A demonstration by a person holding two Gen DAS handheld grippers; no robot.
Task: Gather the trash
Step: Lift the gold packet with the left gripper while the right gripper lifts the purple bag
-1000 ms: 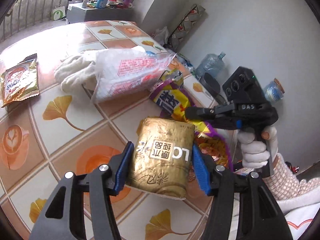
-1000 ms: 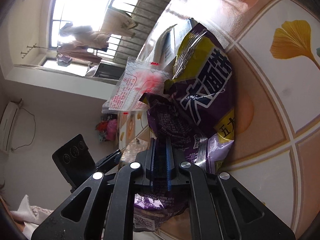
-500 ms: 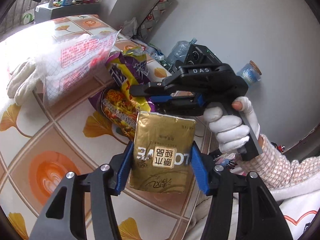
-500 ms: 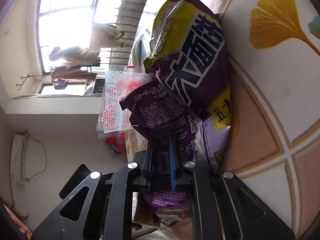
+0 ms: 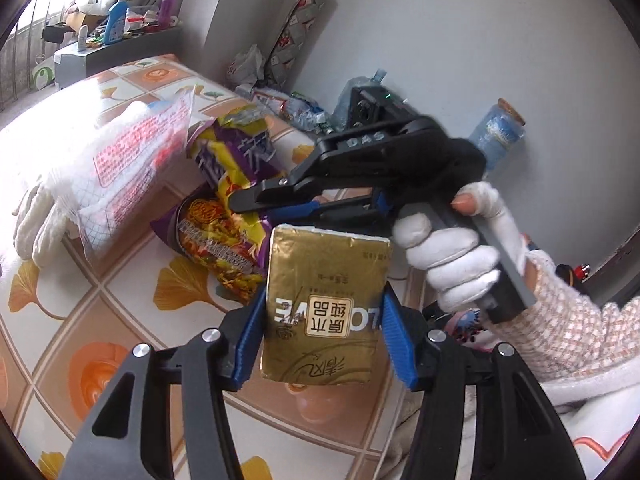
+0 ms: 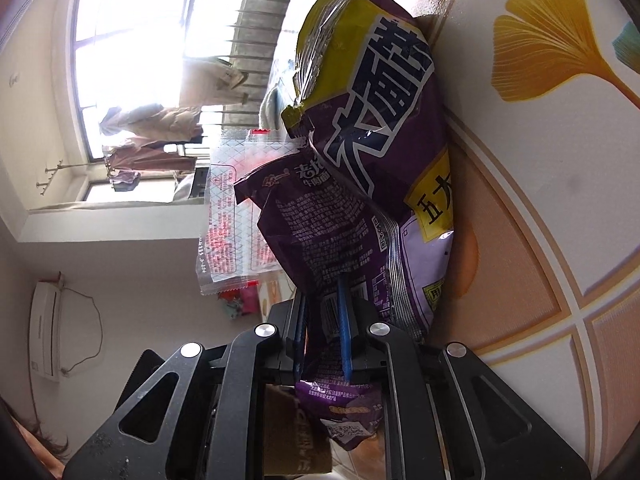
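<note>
The left tool (image 5: 322,320) has carried its clenched gold pack (image 5: 326,308) right beside the right tool (image 6: 322,340), whose jaws just widened slightly yet seemingly grip the purple wrapper (image 6: 340,248); gathering continues.

Shiny gold tissue pack (image 5: 326,304) with a cream label, purple and yellow noodle bag (image 6: 384,152) with big white lettering, clear bag (image 5: 132,168) with red print, and a white tablecloth (image 5: 120,292) with yellow ginkgo leaves and orange squares.
</note>
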